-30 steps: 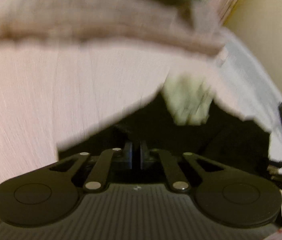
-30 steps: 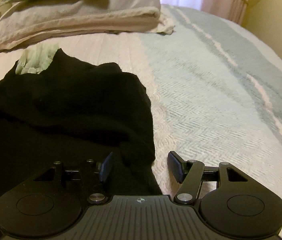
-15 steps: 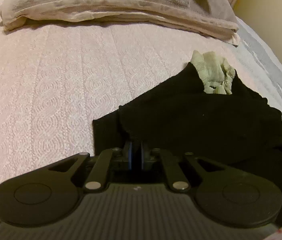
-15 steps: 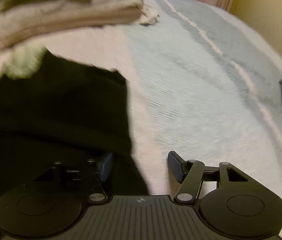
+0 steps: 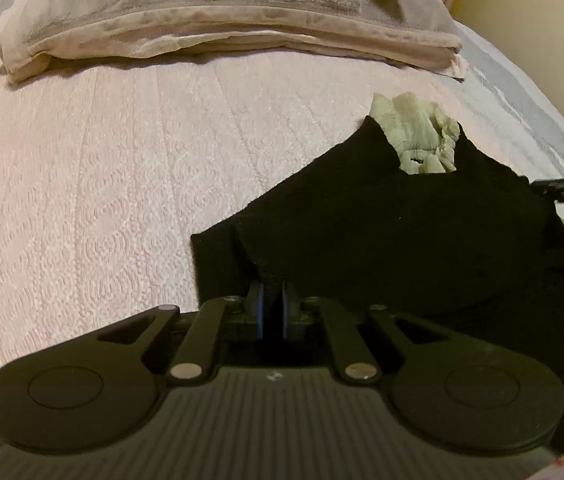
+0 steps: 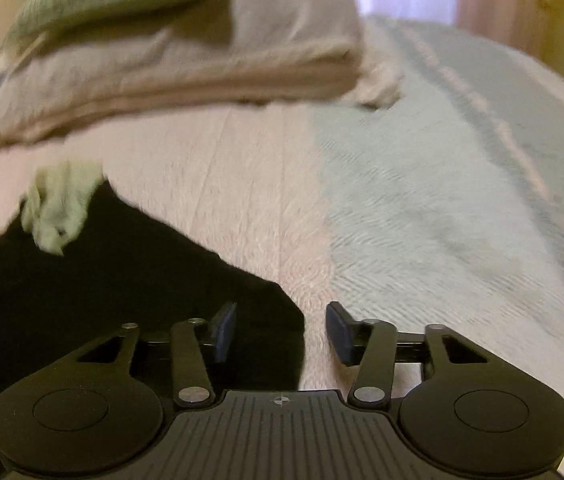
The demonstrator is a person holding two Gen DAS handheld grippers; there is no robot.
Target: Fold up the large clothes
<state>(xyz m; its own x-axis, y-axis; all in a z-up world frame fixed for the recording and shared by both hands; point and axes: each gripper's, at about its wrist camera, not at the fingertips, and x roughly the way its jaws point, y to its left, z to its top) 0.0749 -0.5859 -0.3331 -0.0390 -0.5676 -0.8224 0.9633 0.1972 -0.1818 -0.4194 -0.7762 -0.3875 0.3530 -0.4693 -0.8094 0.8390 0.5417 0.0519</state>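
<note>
Pink quilted bedspread (image 5: 94, 184) underneath, left gripper (image 5: 272, 306) pinching the floppy, light-looking black garment (image 5: 382, 232) at its near hem, right gripper (image 6: 282, 332) gaping wide with the cloth's edge between its jaws, probably the next spot to grab.

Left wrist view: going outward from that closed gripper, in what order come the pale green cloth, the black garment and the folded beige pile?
1. Black garment, pinched in the left gripper.
2. Pale green cloth, beyond, to the right.
3. Folded beige pile, farthest, at the top.

Garment (image 5: 382, 232) on bedspread (image 5: 82, 200), crumpled cloth (image 5: 418, 136) at its far edge, pillows (image 5: 222, 12) behind.
</note>
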